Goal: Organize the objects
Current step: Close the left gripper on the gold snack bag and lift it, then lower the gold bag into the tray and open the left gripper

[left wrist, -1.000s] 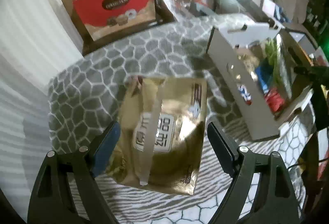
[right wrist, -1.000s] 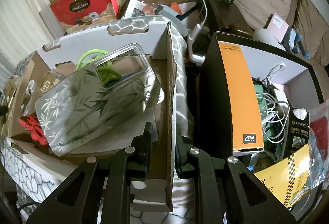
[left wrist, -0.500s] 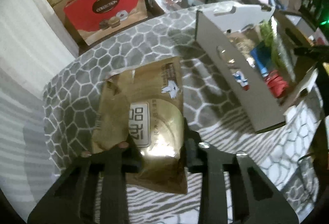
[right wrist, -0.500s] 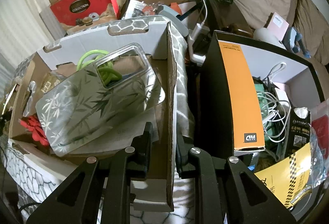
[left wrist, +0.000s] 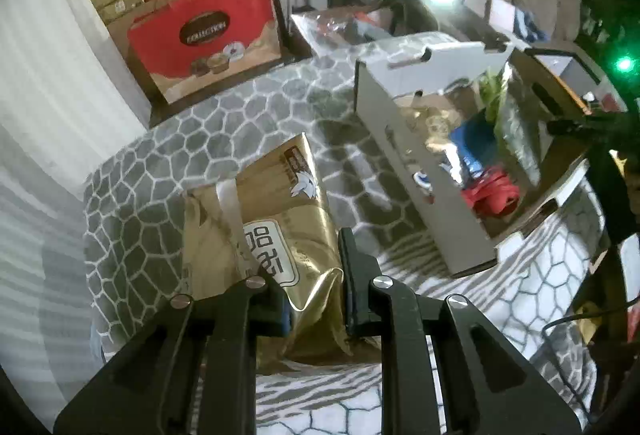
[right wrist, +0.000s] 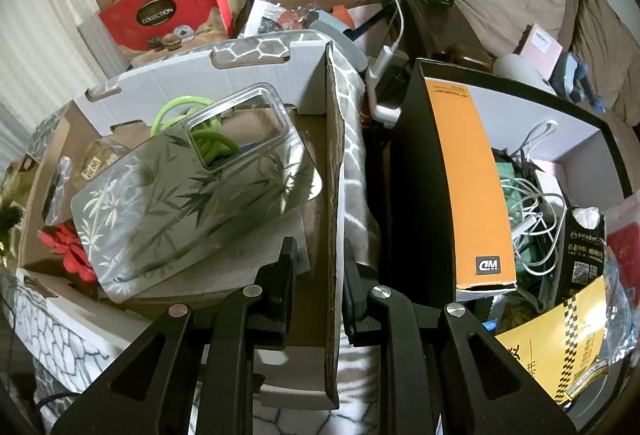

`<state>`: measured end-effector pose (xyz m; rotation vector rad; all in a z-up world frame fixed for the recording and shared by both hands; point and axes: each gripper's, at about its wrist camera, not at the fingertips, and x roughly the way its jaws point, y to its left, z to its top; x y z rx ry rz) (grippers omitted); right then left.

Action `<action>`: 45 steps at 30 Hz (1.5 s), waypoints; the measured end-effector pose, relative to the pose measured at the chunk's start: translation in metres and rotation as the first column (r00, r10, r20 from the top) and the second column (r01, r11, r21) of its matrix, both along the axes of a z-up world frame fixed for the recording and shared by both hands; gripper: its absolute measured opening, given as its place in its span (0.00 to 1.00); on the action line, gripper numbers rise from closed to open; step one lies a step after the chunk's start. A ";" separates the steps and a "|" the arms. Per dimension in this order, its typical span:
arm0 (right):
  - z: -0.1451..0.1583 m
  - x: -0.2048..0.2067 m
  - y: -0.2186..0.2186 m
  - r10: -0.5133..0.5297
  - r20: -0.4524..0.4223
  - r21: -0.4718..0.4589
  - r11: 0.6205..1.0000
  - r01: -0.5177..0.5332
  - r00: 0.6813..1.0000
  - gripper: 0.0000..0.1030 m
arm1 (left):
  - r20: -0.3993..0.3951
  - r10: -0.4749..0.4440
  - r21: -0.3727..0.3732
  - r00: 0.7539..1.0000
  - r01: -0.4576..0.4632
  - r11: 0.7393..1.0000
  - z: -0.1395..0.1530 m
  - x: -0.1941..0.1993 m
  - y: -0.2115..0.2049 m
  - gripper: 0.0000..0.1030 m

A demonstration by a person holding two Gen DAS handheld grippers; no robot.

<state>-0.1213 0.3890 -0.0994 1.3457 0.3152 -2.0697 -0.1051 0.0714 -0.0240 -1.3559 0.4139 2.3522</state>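
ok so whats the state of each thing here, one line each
gold pouch: near edge crumpled, pinched
left gripper: fingers just closed, shut on the gold pouch
cardboard box: open on top, already holding items
right gripper: shut on the box's side wall
bamboo-print pouch: lying tilted in the box

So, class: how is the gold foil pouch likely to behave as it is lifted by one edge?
The gold foil pouch will probably flop: it creases where the left gripper, whose jaws just closed, pinches it. Its glossy film may slip. Its bulging middle suggests loose, shifting contents.
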 end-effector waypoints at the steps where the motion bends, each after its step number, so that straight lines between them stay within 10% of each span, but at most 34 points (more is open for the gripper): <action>1: 0.000 -0.001 0.001 0.000 0.001 -0.001 1.000 0.000 1.000 0.19 | -0.006 -0.001 0.002 1.000 0.001 1.000 0.004 0.001 0.001 0.17; 28: 0.001 0.001 -0.002 0.005 0.006 -0.010 1.000 -0.005 1.000 0.19 | -0.128 -0.124 0.073 0.984 0.135 0.988 0.081 0.010 0.082 0.16; 45: 0.001 0.001 0.000 0.008 0.007 -0.014 1.000 -0.008 1.000 0.19 | 0.087 -0.123 0.085 0.989 0.116 0.990 0.016 -0.029 0.179 0.16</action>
